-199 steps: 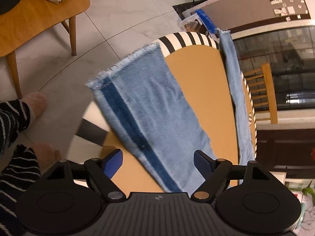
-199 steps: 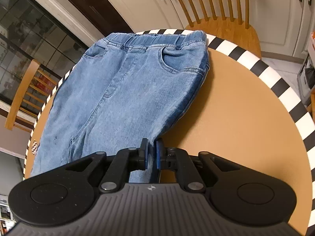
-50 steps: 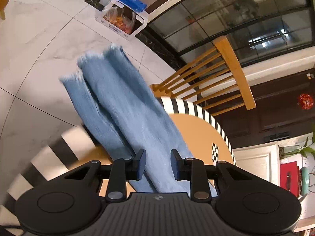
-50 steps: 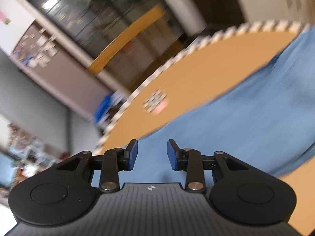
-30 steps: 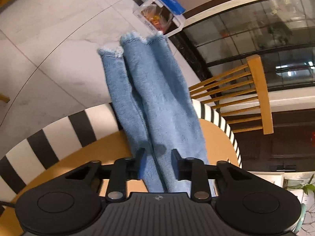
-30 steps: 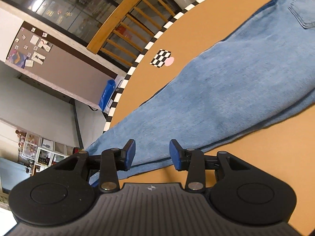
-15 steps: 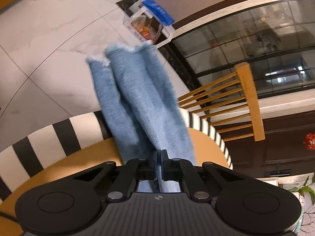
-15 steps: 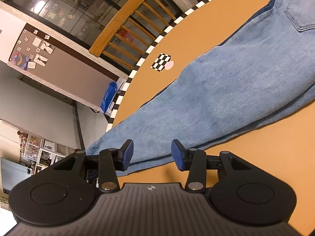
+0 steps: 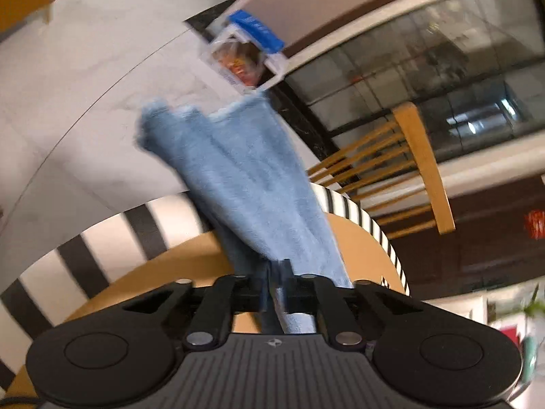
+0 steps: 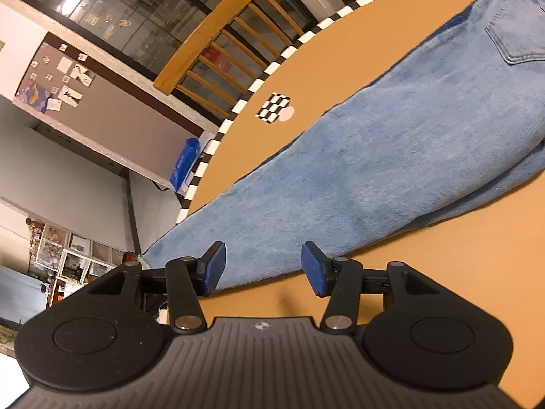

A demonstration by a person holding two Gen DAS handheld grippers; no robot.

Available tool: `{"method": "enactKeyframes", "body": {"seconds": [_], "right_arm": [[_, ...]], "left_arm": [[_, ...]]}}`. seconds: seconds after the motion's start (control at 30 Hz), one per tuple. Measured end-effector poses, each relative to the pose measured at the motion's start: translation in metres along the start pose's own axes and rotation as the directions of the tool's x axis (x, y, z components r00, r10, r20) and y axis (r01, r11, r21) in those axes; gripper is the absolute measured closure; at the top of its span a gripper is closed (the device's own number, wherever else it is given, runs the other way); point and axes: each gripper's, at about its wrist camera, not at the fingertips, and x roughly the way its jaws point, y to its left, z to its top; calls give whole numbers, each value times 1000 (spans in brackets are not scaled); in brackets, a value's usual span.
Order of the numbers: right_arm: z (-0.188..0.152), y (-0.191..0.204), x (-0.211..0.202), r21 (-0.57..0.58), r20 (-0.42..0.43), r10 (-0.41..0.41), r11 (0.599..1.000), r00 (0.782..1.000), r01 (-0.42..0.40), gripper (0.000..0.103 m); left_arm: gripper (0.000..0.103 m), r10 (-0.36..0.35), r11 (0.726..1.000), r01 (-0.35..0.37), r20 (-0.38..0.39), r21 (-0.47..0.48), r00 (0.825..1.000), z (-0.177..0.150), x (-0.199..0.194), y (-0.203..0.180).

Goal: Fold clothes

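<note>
The left claw (image 9: 276, 281) is almost pressed together and it pinches the blue jeans (image 9: 245, 177) near the leg ends. Its jaws have just opened a little after a tight squeeze, with the cloth between them. From the left claw the two legs stretch out past the striped rim of the round desk (image 9: 112, 235) and hang over the pale floor (image 9: 68, 78). This picture is blurry. A clear box (image 9: 243, 64) with a blue lid sits on the floor beyond the legs, and a wooden chair (image 9: 405, 173) stands by the desk.

The right claw (image 10: 264, 269) is spread, and its jaws have just been opening wider. Nothing sits between its blue pads (image 10: 214, 267). It hangs just above the brown desk, right at the near edge of the jeans. The jeans lie flat across the desk from the claw up to a back pocket (image 10: 517, 41) at the top right. A small checkered sticker (image 10: 274, 106) with a pink dot lies on the desk beside the jeans.
</note>
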Motion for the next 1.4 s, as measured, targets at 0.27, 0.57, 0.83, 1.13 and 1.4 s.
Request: {"method": "enactKeyframes", "body": {"seconds": [0.27, 0.57, 0.83, 1.13, 1.4], "right_arm": [[0, 8, 43, 42, -104, 65, 997, 992, -61, 50], [36, 141, 151, -783, -219, -21, 601, 975, -163, 66], [52, 183, 201, -809, -445, 10, 424, 895, -407, 58], [29, 197, 243, -800, -573, -176, 333, 800, -500, 64], [-1, 210, 230, -876, -478, -238, 193, 846, -441, 100]], "left_arm": [[62, 27, 998, -18, 162, -55, 986, 43, -18, 20], [97, -138, 980, 102, 213, 171, 967, 59, -21, 0], [98, -437, 839, 348, 137, 419, 889, 64, -24, -29], [98, -418, 850, 370, 53, 376, 907, 59, -10, -2], [97, -401, 864, 356, 61, 356, 914, 70, -14, 16]]}}
